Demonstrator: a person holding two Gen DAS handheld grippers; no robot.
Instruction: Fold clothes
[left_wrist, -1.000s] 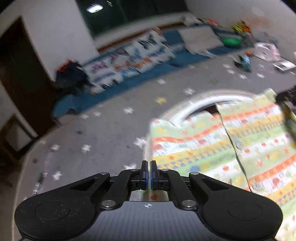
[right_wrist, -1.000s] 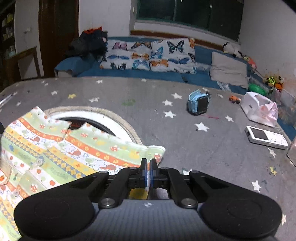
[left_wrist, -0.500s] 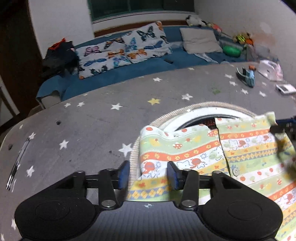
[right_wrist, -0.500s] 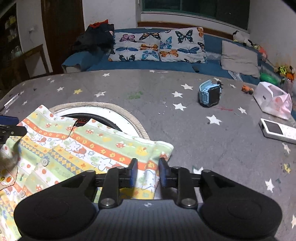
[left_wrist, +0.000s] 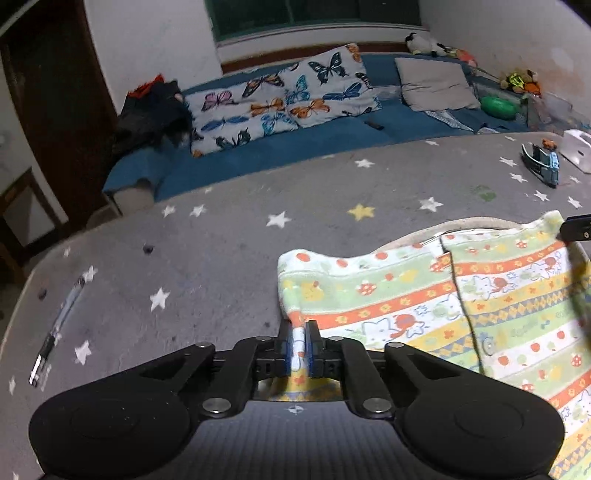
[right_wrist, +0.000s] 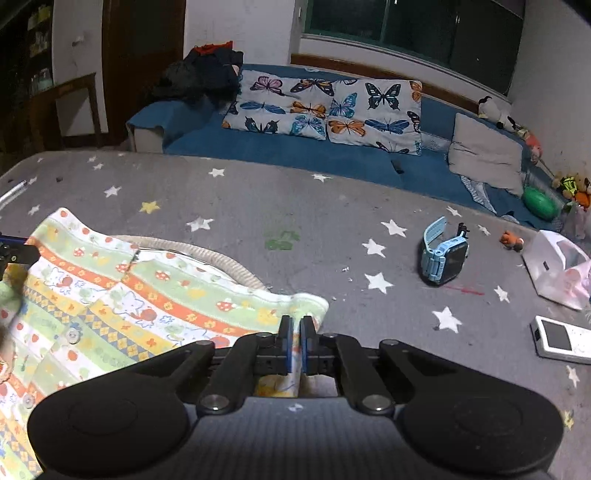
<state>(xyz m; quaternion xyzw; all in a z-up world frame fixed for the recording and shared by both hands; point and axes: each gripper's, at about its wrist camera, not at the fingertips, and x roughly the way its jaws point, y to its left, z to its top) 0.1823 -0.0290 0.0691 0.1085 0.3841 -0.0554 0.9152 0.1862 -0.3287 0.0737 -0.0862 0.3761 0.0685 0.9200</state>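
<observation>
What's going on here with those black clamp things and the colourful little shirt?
A person is folding a child's patterned shirt on a grey star-print cover, using a handheld gripper in each hand. The left gripper is pinched shut on one corner of the shirt, and the right gripper is pinched shut on the opposite corner. The rest of the shirt lies spread between them. A blue watch and a white handheld device lie off to the side.

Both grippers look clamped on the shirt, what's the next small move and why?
Probably lift both corners together and carry them across the shirt. The left gripper and right gripper each pinch an edge of it, while the rest lies flat on the star-patterned table.
</observation>
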